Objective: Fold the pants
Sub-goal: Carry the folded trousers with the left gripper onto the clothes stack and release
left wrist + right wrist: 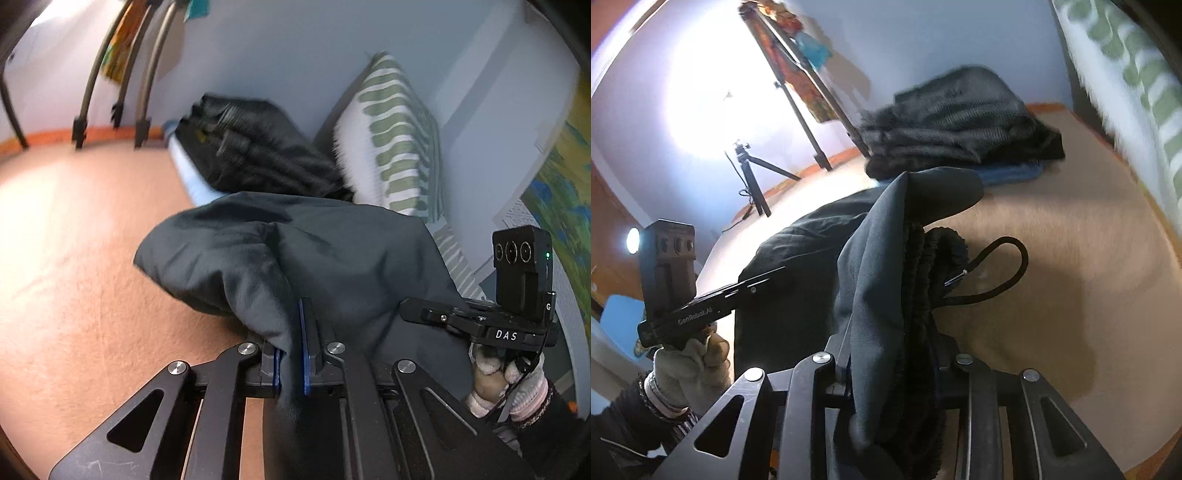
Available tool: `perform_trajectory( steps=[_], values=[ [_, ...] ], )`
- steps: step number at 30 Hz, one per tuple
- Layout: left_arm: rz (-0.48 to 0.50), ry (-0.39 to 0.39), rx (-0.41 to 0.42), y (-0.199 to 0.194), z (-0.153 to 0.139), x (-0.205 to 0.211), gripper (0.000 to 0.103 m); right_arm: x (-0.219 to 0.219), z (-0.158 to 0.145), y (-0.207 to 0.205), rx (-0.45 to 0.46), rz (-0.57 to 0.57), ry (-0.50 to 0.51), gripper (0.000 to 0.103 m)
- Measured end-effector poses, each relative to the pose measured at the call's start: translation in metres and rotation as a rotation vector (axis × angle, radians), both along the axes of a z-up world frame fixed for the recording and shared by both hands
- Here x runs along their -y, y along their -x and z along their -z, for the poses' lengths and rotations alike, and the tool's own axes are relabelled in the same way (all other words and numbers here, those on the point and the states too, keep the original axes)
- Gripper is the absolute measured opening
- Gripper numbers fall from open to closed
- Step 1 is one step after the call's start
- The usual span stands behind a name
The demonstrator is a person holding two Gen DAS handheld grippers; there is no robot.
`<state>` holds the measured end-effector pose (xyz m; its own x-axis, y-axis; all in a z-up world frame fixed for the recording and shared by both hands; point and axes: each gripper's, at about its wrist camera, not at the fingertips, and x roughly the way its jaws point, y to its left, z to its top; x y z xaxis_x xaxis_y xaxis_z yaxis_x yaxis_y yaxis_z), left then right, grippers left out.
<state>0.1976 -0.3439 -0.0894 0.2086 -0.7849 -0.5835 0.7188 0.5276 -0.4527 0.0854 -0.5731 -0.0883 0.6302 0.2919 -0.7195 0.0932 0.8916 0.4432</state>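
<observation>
Pants [332, 251], one dark grey pair of smooth matte cloth, hang bunched between two hand-held grippers above a tan, short-napped bed surface [92, 258]. The left hand-held gripper [291, 354] has its blue-padded jaws pressed together on a fold of the cloth. The right hand-held gripper [894, 354] is clamped on a thicker bundle, the ribbed black elastic waistband [923, 266], from which one round black drawstring [1004, 266] loops out, ending in a metal tip. Each tool is carried by a hand in a pale knitted glove [690, 358]; the other glove [509, 384] shows in the left wrist view. Toward the far edge of the bed lies one stack of folded dark clothes [960, 129], ribbed and coarse, on a light blue folded piece [1012, 173]. One pillow [399, 140], white with green blotched stripes, leans on the pale wall. Two tripods [753, 177] stand beyond the bed.
</observation>
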Motion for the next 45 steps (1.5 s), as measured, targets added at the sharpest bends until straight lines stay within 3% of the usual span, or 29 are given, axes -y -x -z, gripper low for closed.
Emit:
perform_trajectory(
  steps=[10,17,23,29,34,37,39,41,42,45],
  values=[
    [0.024,0.077,0.138,-0.015,-0.071,0.016,0.006,-0.003,-0.067,-0.003,0.155,0.019,0.097,0.028],
    [0.014,0.096,0.245,-0.062,-0.118,0.05,0.006,0.014,-0.114,-0.053,0.232,0.028,0.179,0.028],
    [-0.009,0.086,0.303,-0.113,-0.135,0.086,0.006,0.05,-0.137,-0.115,0.264,0.038,0.225,0.028],
    [-0.034,0.044,0.302,-0.164,-0.12,0.122,0.006,0.093,-0.131,-0.183,0.247,0.043,0.252,0.028],
    [-0.065,-0.039,0.258,-0.2,-0.086,0.143,0.006,0.124,-0.093,-0.23,0.177,0.045,0.231,0.029],
    [-0.098,-0.091,0.239,-0.209,-0.072,0.144,0.013,0.138,-0.066,-0.247,0.094,0.079,0.278,0.045],
    [-0.116,-0.093,0.228,-0.21,-0.069,0.139,0.016,0.143,-0.057,-0.25,0.054,0.121,0.332,0.05],
    [-0.121,-0.089,0.229,-0.211,-0.069,0.134,0.021,0.149,-0.053,-0.247,0.047,0.153,0.349,0.066],
    [-0.12,-0.09,0.227,-0.21,-0.07,0.132,0.03,0.15,-0.053,-0.245,0.05,0.165,0.352,0.069],
    [-0.127,-0.078,0.218,-0.206,-0.076,0.125,0.042,0.151,-0.057,-0.235,0.056,0.19,0.373,0.07]
  ],
)
